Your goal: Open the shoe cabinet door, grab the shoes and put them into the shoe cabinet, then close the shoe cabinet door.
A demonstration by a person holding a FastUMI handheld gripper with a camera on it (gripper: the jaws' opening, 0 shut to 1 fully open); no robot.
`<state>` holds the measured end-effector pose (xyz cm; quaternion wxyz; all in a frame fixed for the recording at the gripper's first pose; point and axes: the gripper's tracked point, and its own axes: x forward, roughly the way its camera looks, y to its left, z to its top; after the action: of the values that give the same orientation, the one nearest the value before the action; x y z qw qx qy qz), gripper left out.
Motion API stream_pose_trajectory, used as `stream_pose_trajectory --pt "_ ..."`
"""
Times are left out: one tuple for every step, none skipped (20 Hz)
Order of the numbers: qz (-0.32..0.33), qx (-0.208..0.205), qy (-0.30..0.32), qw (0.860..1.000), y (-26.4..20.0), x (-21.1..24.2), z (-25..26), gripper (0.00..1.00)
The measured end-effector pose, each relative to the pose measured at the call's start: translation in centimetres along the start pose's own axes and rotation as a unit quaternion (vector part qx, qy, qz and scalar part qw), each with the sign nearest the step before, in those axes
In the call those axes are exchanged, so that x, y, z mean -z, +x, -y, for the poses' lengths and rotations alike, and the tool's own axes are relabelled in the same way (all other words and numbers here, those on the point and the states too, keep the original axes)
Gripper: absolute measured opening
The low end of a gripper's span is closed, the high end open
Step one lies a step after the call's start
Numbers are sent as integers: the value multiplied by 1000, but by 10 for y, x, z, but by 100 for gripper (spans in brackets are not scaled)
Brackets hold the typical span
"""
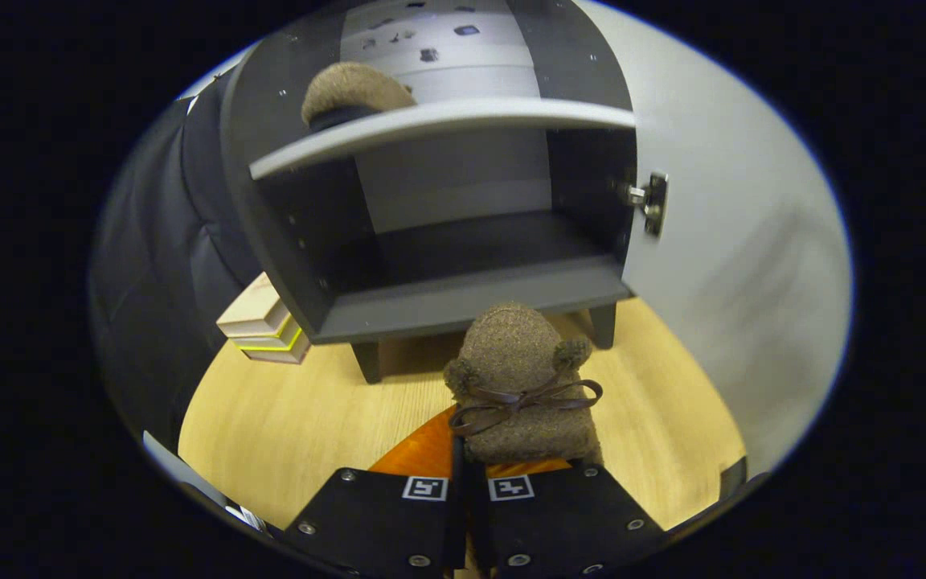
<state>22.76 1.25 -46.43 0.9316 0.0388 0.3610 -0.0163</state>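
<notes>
Door's open, one fuzzy brown shoe (354, 95) shelved; the hand-held gripper (467, 482) pinches the second bow-laced brown shoe (521, 386) just ahead of the dark grey cabinet (463, 301).

The shoe (523, 386) just ahead of the hand-held gripper (467, 490), whose fingers stand almost together at its heel, is of coarse, matt, felt-like cloth with fuzzy pompoms and a smooth, faintly glossy ribbon bow (523, 400); a second shoe (354, 92) of the same rough cloth sits on the upper shelf (439, 121). The shoe cabinet (463, 301) is of smooth matt board with a satin-finish door (728, 241) carrying a shiny metal hinge (649, 199). The floor (286, 418) is pale wood-grain laminate with a slight sheen, and the booth wall (157, 265) is padded matt cloth.
</notes>
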Motion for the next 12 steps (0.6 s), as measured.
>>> stream_pose_trajectory --pt "13 1 -5 1000 -13 -16 -4 4" --pt "26 4 -10 1000 -24 -32 -6 4" --pt "42 8 -12 999 -34 -50 -9 4" --pt "58 10 -12 998 -44 -68 -10 4" --pt "71 9 -11 997 -56 -84 -11 4" --pt "83 8 -13 996 -66 -100 -13 4" --pt "94 9 -19 995 -73 -116 -15 4" --pt "106 14 -26 994 -79 -128 -14 4" --pt "118 17 -30 992 -86 -143 -16 4" --pt "128 16 -33 991 -90 -158 -20 4" --pt "135 13 -35 990 -93 -172 -23 4" --pt "141 10 -40 989 -92 -183 -27 4"
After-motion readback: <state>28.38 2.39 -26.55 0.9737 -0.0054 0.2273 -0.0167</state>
